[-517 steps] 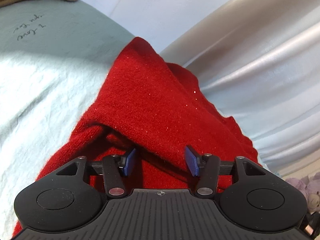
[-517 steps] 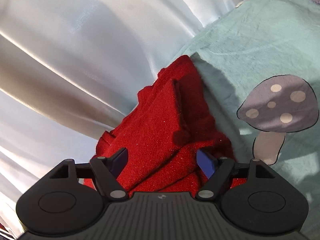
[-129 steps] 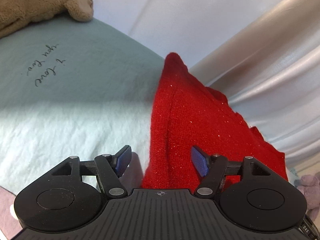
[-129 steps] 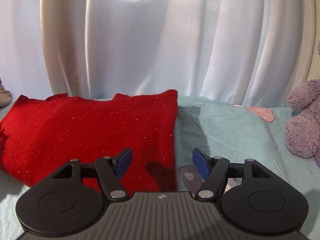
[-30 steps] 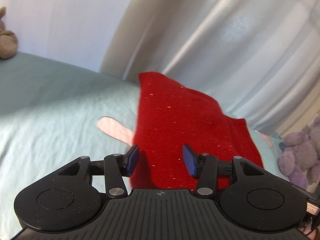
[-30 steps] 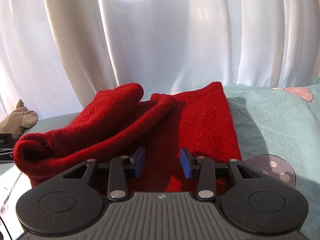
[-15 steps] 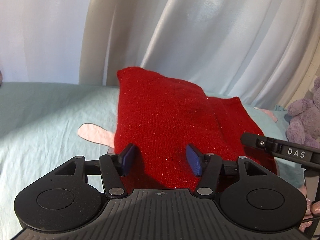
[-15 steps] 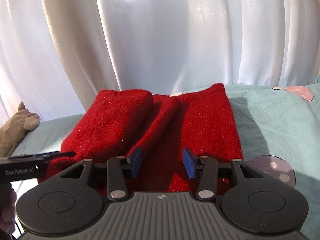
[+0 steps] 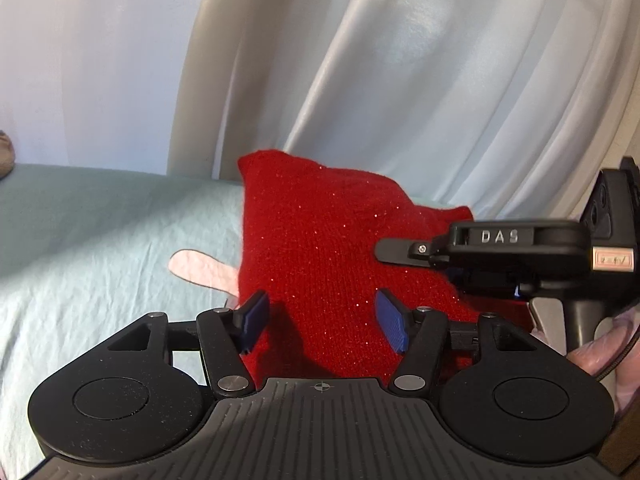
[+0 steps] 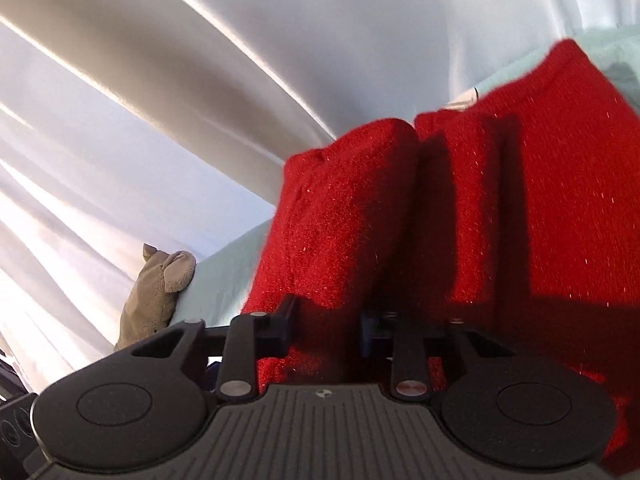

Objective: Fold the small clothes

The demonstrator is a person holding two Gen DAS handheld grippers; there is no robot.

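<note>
A red knitted garment lies folded on the pale green bedsheet. My left gripper is open just in front of its near edge, holding nothing. The right gripper shows in the left wrist view, reaching in from the right over the garment. In the right wrist view the garment fills the right half, with a folded-over layer on its left. My right gripper has its jaws on either side of that layer's near edge, with a gap still between them.
White curtains hang behind the bed. A brown plush toy lies on the sheet to the left. A pink print marks the sheet beside the garment.
The right gripper has tilted and moved left and down onto the folded-over layer, its jaws narrower. The left gripper has opened a little and stayed before the near edge.
</note>
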